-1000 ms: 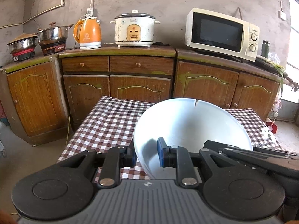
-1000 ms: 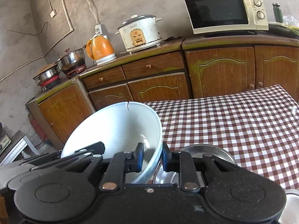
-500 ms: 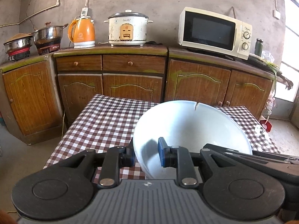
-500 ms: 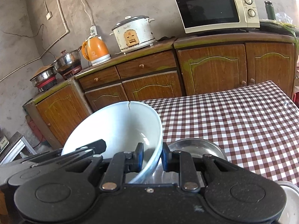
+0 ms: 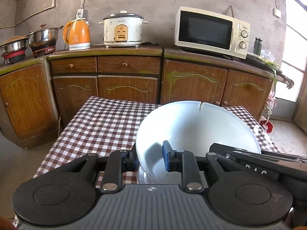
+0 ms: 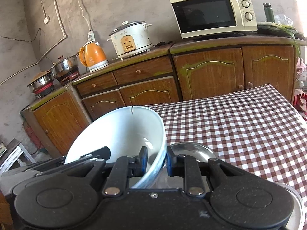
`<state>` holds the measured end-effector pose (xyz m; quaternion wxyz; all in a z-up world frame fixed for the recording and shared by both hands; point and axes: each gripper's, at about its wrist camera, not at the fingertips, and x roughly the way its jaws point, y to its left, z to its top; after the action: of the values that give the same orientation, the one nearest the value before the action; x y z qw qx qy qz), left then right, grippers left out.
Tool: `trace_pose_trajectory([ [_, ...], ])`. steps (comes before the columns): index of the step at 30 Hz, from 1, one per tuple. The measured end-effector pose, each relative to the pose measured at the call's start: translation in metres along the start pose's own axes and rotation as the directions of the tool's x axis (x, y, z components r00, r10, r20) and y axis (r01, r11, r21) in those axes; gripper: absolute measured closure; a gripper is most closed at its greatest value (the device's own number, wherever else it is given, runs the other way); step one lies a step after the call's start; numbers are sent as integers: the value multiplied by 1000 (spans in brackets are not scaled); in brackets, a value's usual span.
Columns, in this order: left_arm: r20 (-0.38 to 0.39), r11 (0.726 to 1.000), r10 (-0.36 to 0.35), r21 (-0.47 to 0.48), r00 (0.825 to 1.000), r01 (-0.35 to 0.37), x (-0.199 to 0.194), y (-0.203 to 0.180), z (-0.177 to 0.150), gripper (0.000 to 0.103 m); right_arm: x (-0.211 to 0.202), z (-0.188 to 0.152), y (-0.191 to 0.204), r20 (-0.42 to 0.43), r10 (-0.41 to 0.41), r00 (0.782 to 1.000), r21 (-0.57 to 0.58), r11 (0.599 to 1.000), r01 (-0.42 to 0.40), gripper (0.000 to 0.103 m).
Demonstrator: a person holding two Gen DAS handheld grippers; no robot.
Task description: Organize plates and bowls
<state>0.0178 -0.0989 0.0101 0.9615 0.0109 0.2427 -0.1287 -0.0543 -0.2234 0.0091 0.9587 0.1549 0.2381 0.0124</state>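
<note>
My left tongs (image 5: 150, 158) and right tongs (image 6: 156, 162) each pinch a side of the rim of the empty, chipped white bowl (image 5: 193, 132), tilted above a steel bowl (image 6: 193, 150) on the checkered table (image 6: 239, 126).

We're in a plain home kitchen: wooden cabinets (image 5: 124, 88), a microwave (image 5: 211, 32), rice cooker (image 5: 122, 30), orange kettle (image 5: 77, 34), pots (image 5: 43, 36) on burners, and a checkered table (image 5: 99, 122).

Counter (image 5: 122, 50): microwave (image 5: 211, 31) right end, rice cooker (image 5: 122, 30) centre, orange kettle (image 5: 77, 34) left of cooker, pots (image 5: 43, 37) far left.
</note>
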Motion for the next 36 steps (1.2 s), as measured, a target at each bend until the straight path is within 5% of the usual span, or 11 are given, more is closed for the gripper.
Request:
trace_pose_trajectory([
  [36,-15,992,-110,58,994,111,-10,-53,-23,79,-46,-23,-54,38,-104,994,80,992,100,77],
])
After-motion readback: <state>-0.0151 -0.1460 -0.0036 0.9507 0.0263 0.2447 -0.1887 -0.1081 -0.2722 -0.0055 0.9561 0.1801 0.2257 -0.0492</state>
